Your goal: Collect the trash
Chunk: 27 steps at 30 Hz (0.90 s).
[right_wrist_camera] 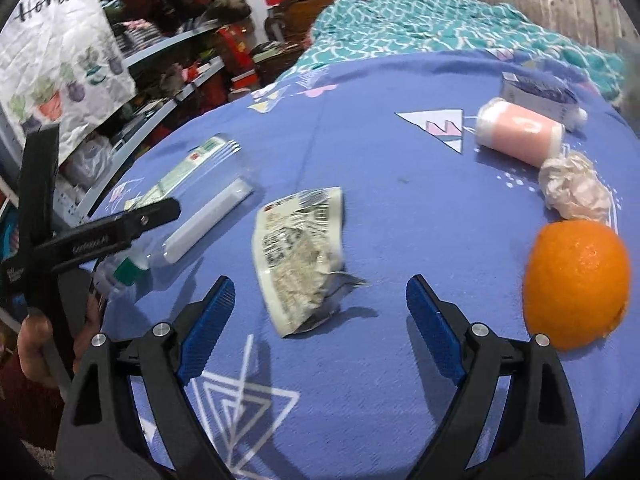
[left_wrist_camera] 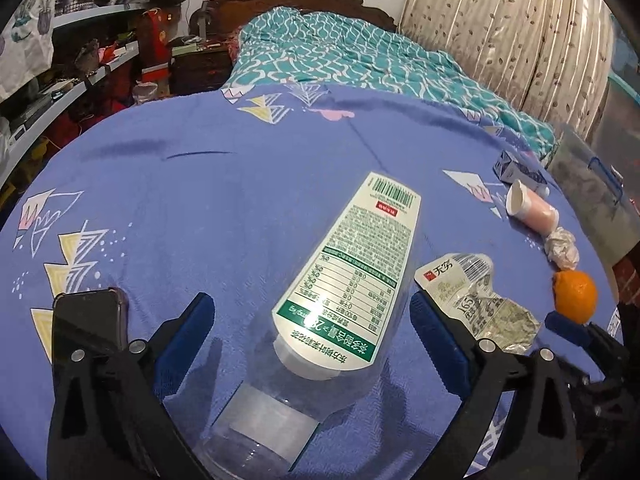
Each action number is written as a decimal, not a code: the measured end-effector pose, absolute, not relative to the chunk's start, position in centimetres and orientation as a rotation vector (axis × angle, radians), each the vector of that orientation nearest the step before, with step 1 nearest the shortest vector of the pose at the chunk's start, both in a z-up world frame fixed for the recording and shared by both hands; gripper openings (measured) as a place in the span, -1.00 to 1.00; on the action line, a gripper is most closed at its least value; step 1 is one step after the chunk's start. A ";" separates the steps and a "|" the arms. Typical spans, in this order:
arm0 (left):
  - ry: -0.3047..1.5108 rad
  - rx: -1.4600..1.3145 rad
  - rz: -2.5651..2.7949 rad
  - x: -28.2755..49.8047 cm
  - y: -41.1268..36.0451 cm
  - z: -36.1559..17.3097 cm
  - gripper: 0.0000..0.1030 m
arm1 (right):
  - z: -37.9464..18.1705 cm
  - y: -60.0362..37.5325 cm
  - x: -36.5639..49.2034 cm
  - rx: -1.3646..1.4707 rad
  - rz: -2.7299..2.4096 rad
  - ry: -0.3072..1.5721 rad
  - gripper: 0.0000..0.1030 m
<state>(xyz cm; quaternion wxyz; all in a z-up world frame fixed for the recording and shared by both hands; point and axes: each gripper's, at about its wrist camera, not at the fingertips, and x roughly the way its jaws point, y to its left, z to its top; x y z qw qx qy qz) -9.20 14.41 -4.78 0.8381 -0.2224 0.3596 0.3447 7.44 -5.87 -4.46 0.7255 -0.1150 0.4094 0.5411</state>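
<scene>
A clear plastic bottle (left_wrist_camera: 344,264) with a white and green label lies on the blue patterned cloth (left_wrist_camera: 200,200), its green cap toward me. My left gripper (left_wrist_camera: 312,320) is open around it, and cloth shows between the left pad and the bottle. A crumpled food wrapper (right_wrist_camera: 300,256) lies on the cloth just ahead of my right gripper (right_wrist_camera: 320,304), which is open with nothing pressed by its pads. The same wrapper (left_wrist_camera: 476,296) sits right of the bottle. In the right wrist view the bottle (right_wrist_camera: 200,200) lies at left under a black finger (right_wrist_camera: 120,232) of the left gripper.
An orange (right_wrist_camera: 576,280), a crumpled tissue (right_wrist_camera: 574,190), a tipped pink cup (right_wrist_camera: 520,132) and a small carton (right_wrist_camera: 540,94) lie to the right. A phone (left_wrist_camera: 88,320) lies at lower left. Cluttered shelves (left_wrist_camera: 80,80) stand left, with a teal quilt (left_wrist_camera: 360,52) behind.
</scene>
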 end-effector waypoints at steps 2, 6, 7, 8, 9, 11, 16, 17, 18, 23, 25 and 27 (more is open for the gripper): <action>0.770 -0.459 0.726 -8.9 14.3 -4.9 0.83 | -4.7 -5.4 7.7 -0.252 1.194 0.910 0.69; 0.788 -0.427 0.732 -8.3 13.8 -5.3 0.82 | -5.4 -4.2 8.0 -0.264 1.204 0.923 0.69; 0.795 -0.420 0.736 -8.1 13.8 -5.5 0.81 | -5.5 -4.1 8.0 -0.262 1.207 0.926 0.69; 0.799 -0.418 0.740 -8.1 13.7 -5.6 0.81 | -5.6 -3.9 7.9 -0.263 1.213 0.929 0.63; 0.801 -0.419 0.742 -8.1 13.7 -5.7 0.76 | -5.7 -3.7 7.8 -0.267 1.220 0.929 0.40; 0.800 -0.431 0.731 -8.2 13.8 -6.0 0.48 | -6.0 -3.4 7.4 -0.310 1.234 0.933 -0.19; 0.771 -0.457 0.698 -8.3 13.1 -5.5 0.39 | -5.3 -4.2 6.8 -0.298 1.272 0.906 -0.57; 0.756 -0.464 0.686 -8.4 13.0 -5.1 0.38 | -4.9 -4.6 6.5 -0.300 1.273 0.877 -0.57; 0.738 -0.467 0.674 -8.3 12.6 -4.6 0.38 | -4.6 -4.8 6.4 -0.294 1.276 0.859 -0.58; 0.690 -0.439 0.617 -7.2 10.9 -2.0 0.38 | -2.7 -7.4 7.1 -0.216 1.263 0.787 -0.58; 0.686 -0.410 0.592 -6.2 9.8 -1.2 0.38 | -2.0 -8.7 7.9 -0.174 1.246 0.762 -0.58; 0.694 -0.379 0.559 -4.8 8.5 -0.7 0.38 | -1.4 -9.9 8.8 -0.139 1.225 0.747 -0.58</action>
